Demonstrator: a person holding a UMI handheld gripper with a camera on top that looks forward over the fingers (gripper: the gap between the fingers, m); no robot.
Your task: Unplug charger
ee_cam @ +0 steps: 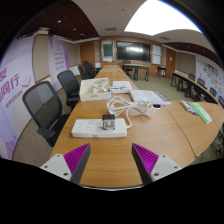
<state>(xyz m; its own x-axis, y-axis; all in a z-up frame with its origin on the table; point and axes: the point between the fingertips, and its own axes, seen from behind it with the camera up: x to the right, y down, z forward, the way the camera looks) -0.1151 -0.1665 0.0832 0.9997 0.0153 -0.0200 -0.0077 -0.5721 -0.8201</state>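
A white power strip (99, 127) lies on the wooden table (110, 150), ahead of my fingers. A white charger (108, 120) is plugged into its top, and a white cable (137, 108) runs from it toward the far side. My gripper (112, 162) is open and empty, with the purple pads (75, 158) wide apart. It hovers above the near part of the table, well short of the power strip.
A white box (95, 88) and another white item (146, 97) sit farther along the table. A green object (203, 112) lies at the right. Black office chairs (45, 105) stand along the left side. A dark screen (130, 50) hangs on the far wall.
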